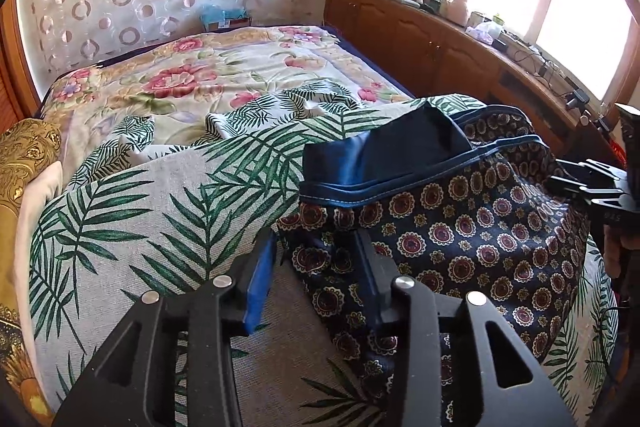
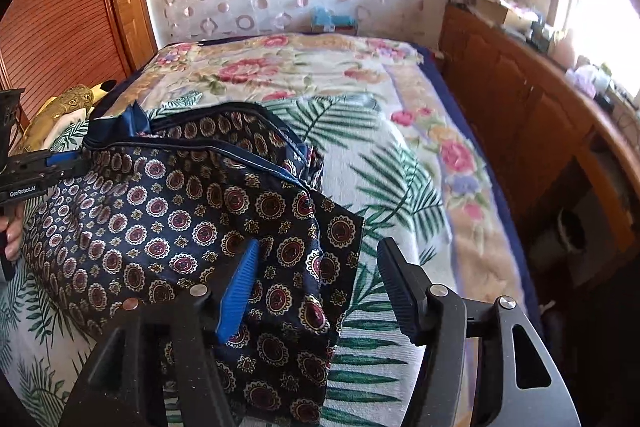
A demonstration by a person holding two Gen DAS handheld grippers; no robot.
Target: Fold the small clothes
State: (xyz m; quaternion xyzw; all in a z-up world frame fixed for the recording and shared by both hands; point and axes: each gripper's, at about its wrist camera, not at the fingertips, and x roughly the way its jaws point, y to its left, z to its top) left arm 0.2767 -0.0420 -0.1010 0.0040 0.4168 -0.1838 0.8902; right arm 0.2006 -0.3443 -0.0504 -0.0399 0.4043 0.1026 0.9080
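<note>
A pair of navy shorts with a red and gold medallion print and a blue waistband lies on a palm-leaf cloth on the bed. My left gripper is open, its fingers astride the shorts' left edge. In the right wrist view the shorts fill the left half. My right gripper is open, its fingers wide apart over the shorts' right leg corner. The left gripper's body shows at the far left by the waistband.
The bed carries a floral blanket. A wooden cabinet with clutter on top runs along the right under a bright window. A gold cushion lies at the left. A wooden door stands at the left.
</note>
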